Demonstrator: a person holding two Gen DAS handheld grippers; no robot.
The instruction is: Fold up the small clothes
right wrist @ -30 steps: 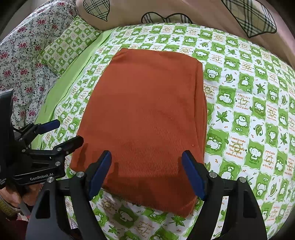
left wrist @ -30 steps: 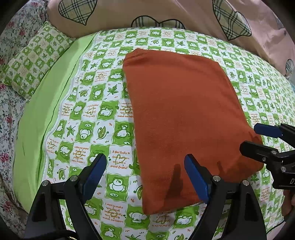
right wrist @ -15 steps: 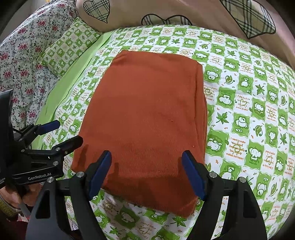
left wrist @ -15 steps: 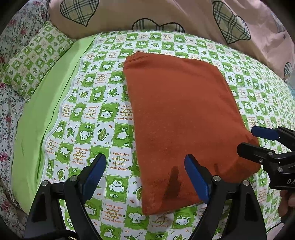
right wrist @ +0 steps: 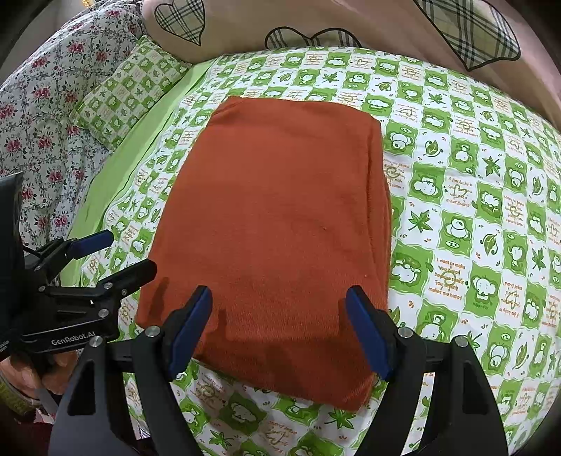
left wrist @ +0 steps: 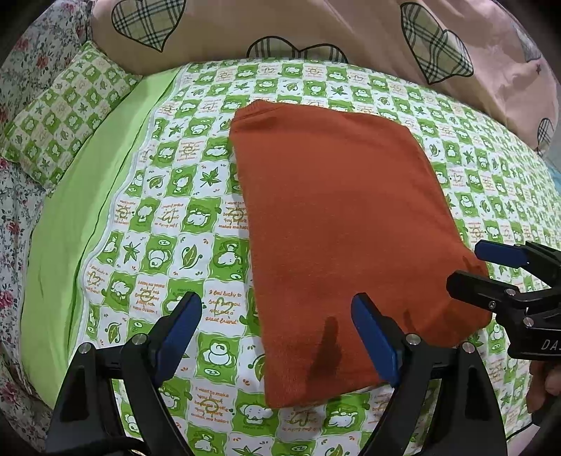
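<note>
**Two open grippers, one folded orange cloth between them**

Two grippers hover low over the near edge of the cloth [left wrist: 336, 224], and neither is holding anything. The left gripper [left wrist: 277, 336] has its jaws spread wide, with one blue pad over the bed sheet [left wrist: 147, 217] and the other over the cloth's near left corner. The right gripper [right wrist: 278, 328] is just as wide open, with both its pads above the near edge of the cloth, toward the right corner.

The cloth is an orange-brown rectangle lying flat on the green checkered sheet, already folded at least once judging by the stacked layers along its right side. Its long axis runs straight away from both grippers, toward the big heart-print pillow [left wrist: 315, 31] at the head of the bed. So the short near edge is the one facing the grippers, one corner to each.

My guess is the next move is grabbing those two near corners and carrying them to the far edge to halve it. The right one sits more squarely over fabric; the left would need to shift right a bit to catch its corner properly. The thick right side might slip apart if only the top layer gets pinched.

No containers around, just a small checkered pillow [left wrist: 59, 115] off to the left, well apart from the cloth.
</note>
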